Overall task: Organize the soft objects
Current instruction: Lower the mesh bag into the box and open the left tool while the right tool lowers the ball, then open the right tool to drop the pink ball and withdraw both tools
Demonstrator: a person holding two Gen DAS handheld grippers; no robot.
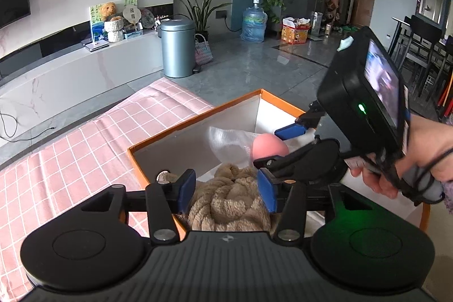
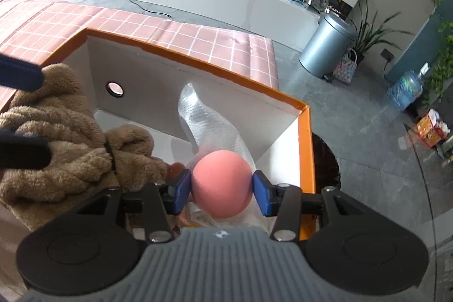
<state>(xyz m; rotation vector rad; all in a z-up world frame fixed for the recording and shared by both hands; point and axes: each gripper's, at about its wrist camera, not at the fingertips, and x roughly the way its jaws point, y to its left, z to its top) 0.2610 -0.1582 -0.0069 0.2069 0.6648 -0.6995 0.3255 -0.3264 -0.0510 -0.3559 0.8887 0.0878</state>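
- The pink ball [image 2: 221, 184] sits low inside the box [image 2: 198, 62], between the right gripper [image 2: 221, 190] pads; the left pad [image 2: 181, 190] touches its side, while the right pad looks at most just at the skin, so a firm squeeze cannot be told
- Bubble wrap [image 2: 198, 115] lies under the ball and curls up toward 12 o'clock
- At 9 o'clock from the ball lies the brown plush [image 2: 65, 137], in the same box
- In the left wrist view the left gripper [image 1: 228, 190] has its fingers apart, either side of the plush [image 1: 229, 203], pads not pressing it
- A hand [image 1: 424, 157] holds the right gripper at 3 o'clock
- The box rests on a pink checked cloth [image 1: 70, 154]
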